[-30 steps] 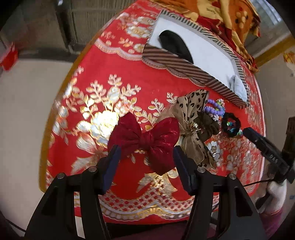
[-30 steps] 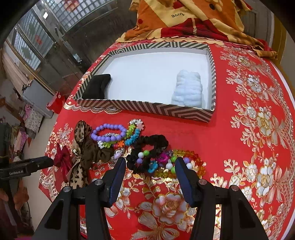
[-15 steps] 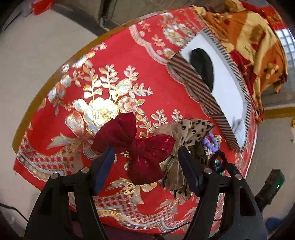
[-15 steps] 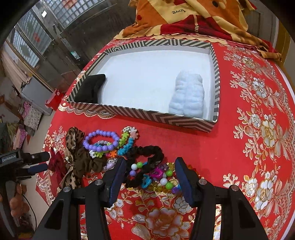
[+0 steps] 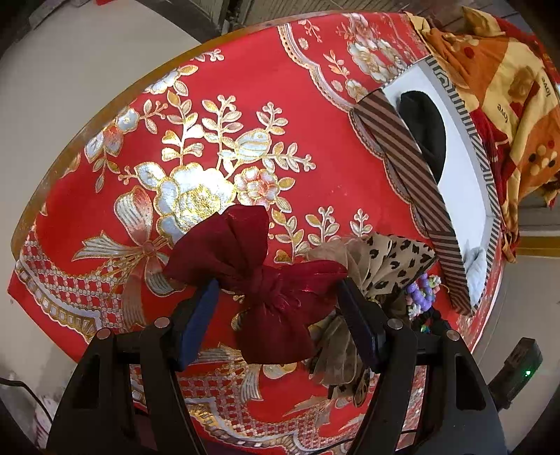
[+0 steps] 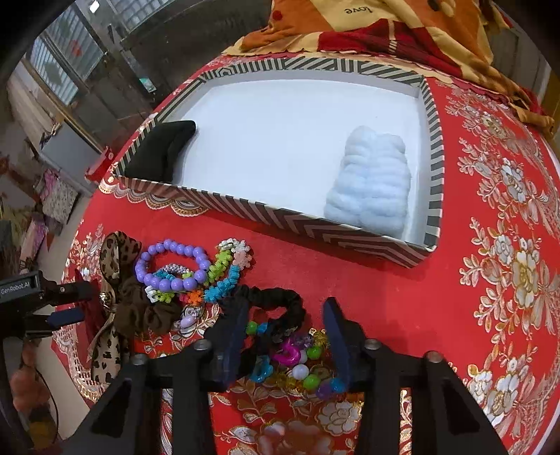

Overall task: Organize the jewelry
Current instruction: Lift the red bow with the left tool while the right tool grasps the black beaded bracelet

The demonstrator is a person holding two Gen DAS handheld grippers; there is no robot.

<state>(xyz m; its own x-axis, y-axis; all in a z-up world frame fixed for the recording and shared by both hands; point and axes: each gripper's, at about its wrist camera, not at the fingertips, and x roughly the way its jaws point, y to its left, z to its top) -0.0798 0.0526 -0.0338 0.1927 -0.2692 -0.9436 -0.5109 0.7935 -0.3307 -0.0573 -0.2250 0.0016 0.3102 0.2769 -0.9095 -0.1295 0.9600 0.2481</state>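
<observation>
1. We see our left gripper (image 5: 276, 304) with its jaws spread wide on either side of the dark red bow (image 5: 259, 280); the pads do not press on it, and the bow lies on the red and gold tablecloth (image 5: 245, 105).
2. Just beside the red bow, toward the right finger, lies a leopard-print bow (image 5: 385, 259), with a purple bead bracelet (image 5: 421, 292) partly hidden behind it.
3. Our right gripper (image 6: 283, 336) has its jaws closing around the black scrunchie (image 6: 280, 301) strung with coloured beads (image 6: 290, 357); these sit between the fingers, and we cannot tell whether the pads press on them.
4. Left of that, the purple bracelet (image 6: 175, 262) lies touching a green, blue and white bead band (image 6: 224, 269) and the leopard bow (image 6: 122, 297).
5. Beyond the pile stands a striped-rim tray (image 6: 280, 217) with a white floor, holding a black cushion (image 6: 164, 150) in its left corner and a pale blue fluffy piece (image 6: 371, 182) at its right side.
6. A patterned orange blanket (image 6: 367, 24) lies behind the tray.
</observation>
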